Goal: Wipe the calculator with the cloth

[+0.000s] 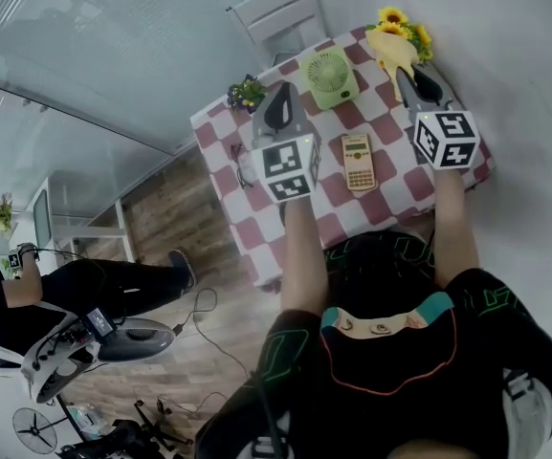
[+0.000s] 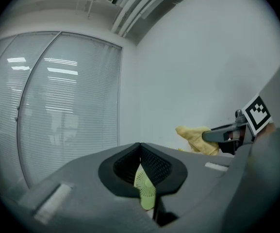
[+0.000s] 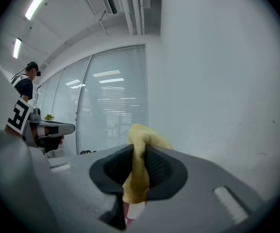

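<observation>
The beige calculator (image 1: 358,161) lies flat on the red-and-white checkered table (image 1: 247,228), between my two grippers. My right gripper (image 1: 408,73) is held up over the table's far right, shut on a yellow cloth (image 1: 395,51) that bunches out past its tips. In the right gripper view the cloth (image 3: 139,164) is pinched between the dark pads. My left gripper (image 1: 279,94) hovers left of the calculator, shut with nothing in it. From the left gripper view, the jaws (image 2: 140,147) meet, and the right gripper (image 2: 227,134) with the cloth (image 2: 198,139) shows beyond.
A green desk fan (image 1: 330,76) stands behind the calculator, sunflowers (image 1: 405,27) at the far right corner, a small plant (image 1: 247,92) at the far left. A white chair (image 1: 276,12) is behind the table. A seated person (image 1: 65,295) and cables lie on the floor to the left.
</observation>
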The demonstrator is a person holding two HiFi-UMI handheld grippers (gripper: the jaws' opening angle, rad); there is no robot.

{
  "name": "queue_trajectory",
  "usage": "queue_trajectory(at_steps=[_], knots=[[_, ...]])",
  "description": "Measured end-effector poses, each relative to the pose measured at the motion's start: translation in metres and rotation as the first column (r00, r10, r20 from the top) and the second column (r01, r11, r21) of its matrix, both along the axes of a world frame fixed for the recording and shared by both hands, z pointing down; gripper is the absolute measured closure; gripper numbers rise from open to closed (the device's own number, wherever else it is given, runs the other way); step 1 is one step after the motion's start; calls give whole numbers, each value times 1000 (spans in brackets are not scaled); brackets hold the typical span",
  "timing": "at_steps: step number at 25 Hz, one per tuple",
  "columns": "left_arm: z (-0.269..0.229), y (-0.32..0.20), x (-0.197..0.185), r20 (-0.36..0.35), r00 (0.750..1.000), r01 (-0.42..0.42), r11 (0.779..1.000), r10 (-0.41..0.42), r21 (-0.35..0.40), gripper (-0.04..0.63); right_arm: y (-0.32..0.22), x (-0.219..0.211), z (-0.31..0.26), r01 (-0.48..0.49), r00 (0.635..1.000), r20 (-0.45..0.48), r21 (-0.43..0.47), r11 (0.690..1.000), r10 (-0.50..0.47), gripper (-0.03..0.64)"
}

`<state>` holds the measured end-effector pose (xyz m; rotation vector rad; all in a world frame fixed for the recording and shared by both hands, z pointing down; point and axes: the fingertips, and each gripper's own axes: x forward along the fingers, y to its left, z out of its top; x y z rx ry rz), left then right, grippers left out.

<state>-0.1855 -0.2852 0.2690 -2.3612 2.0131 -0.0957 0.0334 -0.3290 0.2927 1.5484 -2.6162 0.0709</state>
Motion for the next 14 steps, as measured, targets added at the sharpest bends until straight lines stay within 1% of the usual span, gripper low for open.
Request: queue_trajectory(at_steps=[4,8,14], knots=[[-8,-2,8,-11,1000,-16,1000,16,21,585,0,1,-6,18,1000,-11,5,1000,-18,551],[1,-4,14,-20,999,-28,1000,28,-5,586,-2,0,-4,30,999,-15,12,999,-30,551],[5,-1,6,-14,1000,9,1000,-9,12,586,-1,-4,-4,47,999,-19,28,999,-46,551]])
